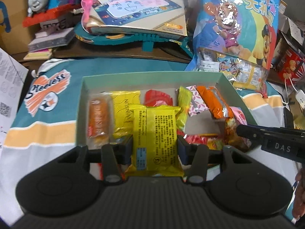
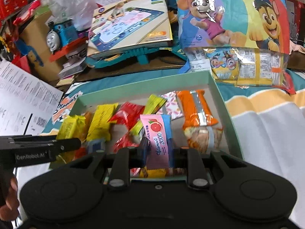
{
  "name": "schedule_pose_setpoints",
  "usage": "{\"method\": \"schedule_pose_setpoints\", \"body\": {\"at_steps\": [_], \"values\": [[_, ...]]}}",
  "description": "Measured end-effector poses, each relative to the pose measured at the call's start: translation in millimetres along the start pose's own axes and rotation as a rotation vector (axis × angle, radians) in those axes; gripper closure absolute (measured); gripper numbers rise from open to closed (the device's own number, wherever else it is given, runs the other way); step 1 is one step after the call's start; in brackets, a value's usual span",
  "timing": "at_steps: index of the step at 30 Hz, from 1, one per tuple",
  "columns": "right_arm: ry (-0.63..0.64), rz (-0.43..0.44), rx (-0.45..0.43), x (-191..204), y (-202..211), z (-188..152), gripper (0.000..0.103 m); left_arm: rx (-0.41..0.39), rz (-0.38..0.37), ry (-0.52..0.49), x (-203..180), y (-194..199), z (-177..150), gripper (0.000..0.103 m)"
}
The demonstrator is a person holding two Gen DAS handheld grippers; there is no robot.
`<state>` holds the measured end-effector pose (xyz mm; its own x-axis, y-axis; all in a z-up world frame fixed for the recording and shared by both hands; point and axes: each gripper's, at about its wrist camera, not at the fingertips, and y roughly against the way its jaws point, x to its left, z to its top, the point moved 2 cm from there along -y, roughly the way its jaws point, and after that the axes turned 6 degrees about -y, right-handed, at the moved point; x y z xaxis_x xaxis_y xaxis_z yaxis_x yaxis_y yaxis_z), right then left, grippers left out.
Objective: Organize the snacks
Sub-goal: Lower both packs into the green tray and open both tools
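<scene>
Yellow packet (image 1: pixel 154 136), long axis along the fingers, pinched in left gripper (image 1: pixel 154 148) over the near edge of green box (image 1: pixel 152 75); pink Vitamin C sachet (image 2: pixel 159 139) likewise pinched in right gripper (image 2: pixel 159 158).

We see the green box (image 2: pixel 226 103) crowded with snack packets; a bare floor patch (image 1: pixel 202 123) remains beside the orange packet (image 1: pixel 215 103). A cartoon snack bag (image 2: pixel 234 19) looms behind.
</scene>
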<state>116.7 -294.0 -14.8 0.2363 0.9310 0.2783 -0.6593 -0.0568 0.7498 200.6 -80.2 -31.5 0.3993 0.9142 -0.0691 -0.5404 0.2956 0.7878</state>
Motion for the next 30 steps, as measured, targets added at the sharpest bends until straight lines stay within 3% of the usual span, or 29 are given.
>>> {"method": "schedule_pose_setpoints", "body": {"at_steps": [10, 11, 12, 14, 16, 20, 30], "values": [[-0.037, -0.021, -0.002, -14, -42, 14, 0.078, 0.033, 0.005, -0.007, -3, -36, 18, 0.056], [-0.046, -0.022, -0.009, -15, -43, 15, 0.071, 0.037, 0.005, -0.008, -4, -39, 18, 0.049], [-0.058, -0.019, -0.013, -16, -44, 16, 0.065, 0.038, 0.008, -0.012, -4, -39, 18, 0.029], [-0.072, -0.011, -0.031, -16, -42, 17, 0.033, 0.024, 0.034, -0.013, -6, -38, 18, 0.000], [-0.066, -0.017, -0.059, -14, -35, 16, 0.016, 0.004, 0.048, -0.013, -7, -34, 17, 0.000], [-0.046, -0.013, -0.081, -6, -24, 14, 0.003, 0.013, 0.040, -0.014, -7, -29, 14, 0.000], [-0.003, 0.010, -0.085, 14, 13, -2, 0.000, -0.002, 0.053, -0.014, -8, 3, -2, 0.000]]}}
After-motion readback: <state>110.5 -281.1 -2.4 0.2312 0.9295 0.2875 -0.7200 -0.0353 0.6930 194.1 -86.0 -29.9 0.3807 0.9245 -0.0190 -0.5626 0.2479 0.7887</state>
